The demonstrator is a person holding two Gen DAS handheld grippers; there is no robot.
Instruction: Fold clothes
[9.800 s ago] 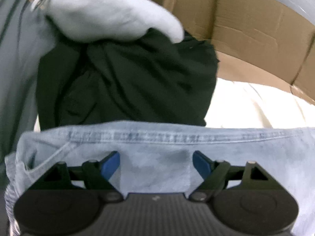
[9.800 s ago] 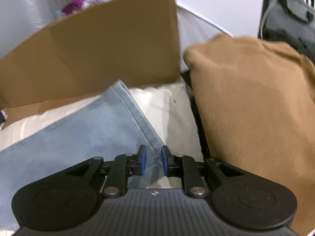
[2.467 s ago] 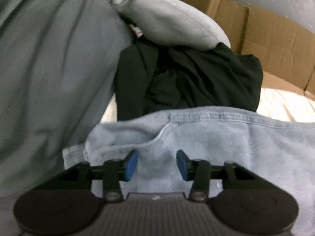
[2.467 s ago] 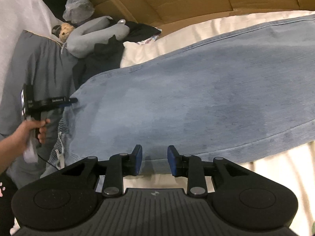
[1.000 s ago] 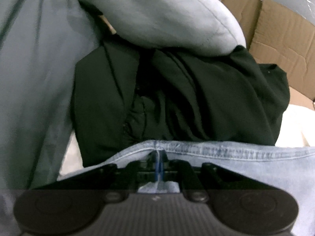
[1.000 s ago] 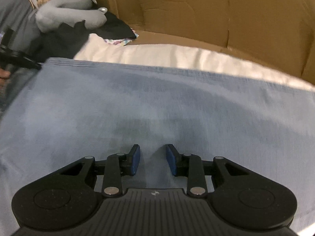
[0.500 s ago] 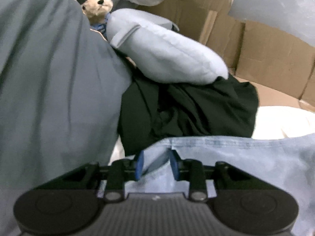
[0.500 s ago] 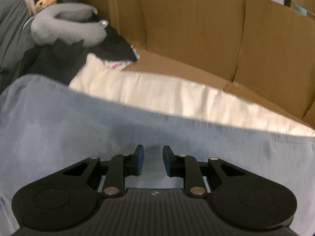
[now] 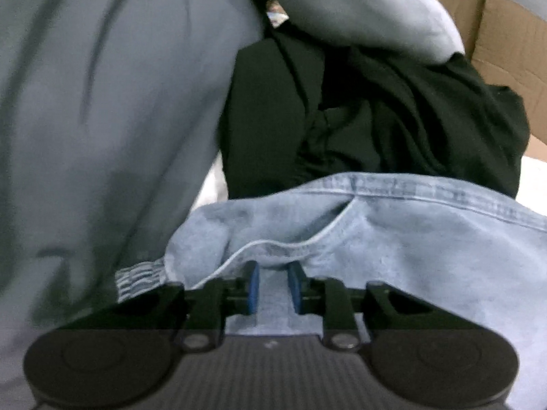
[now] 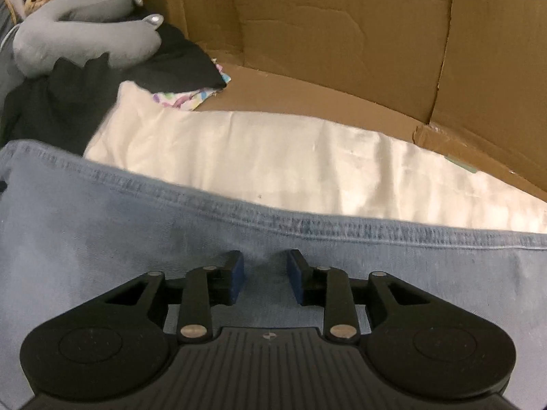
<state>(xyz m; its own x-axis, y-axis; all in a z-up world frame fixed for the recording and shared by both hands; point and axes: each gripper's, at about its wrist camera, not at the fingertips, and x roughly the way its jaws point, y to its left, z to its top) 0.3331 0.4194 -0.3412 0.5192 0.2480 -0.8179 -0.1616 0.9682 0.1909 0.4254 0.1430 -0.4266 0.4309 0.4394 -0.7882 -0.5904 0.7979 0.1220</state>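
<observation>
Closing on a thin pocket-edge ridge of the jeans point(image 9: 393, 246), the left hand-held gripper point(image 9: 272, 287) risks slipping off; the right hand-held gripper point(image 10: 265, 275) is opening, holding nothing.

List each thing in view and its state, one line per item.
jeans: spread flat on the cream sheet, far edge seam showing.
left gripper: jaws closing, a ridge of denim between them at the pocket edge.
right gripper: jaws opening, over flat denim, nothing pinched.
black garment: crumpled, unfolded, beyond the jeans.
neck pillow: lying on the black garment.
cream sheet: laid flat, slightly wrinkled.
cardboard: standing as a wall.
</observation>
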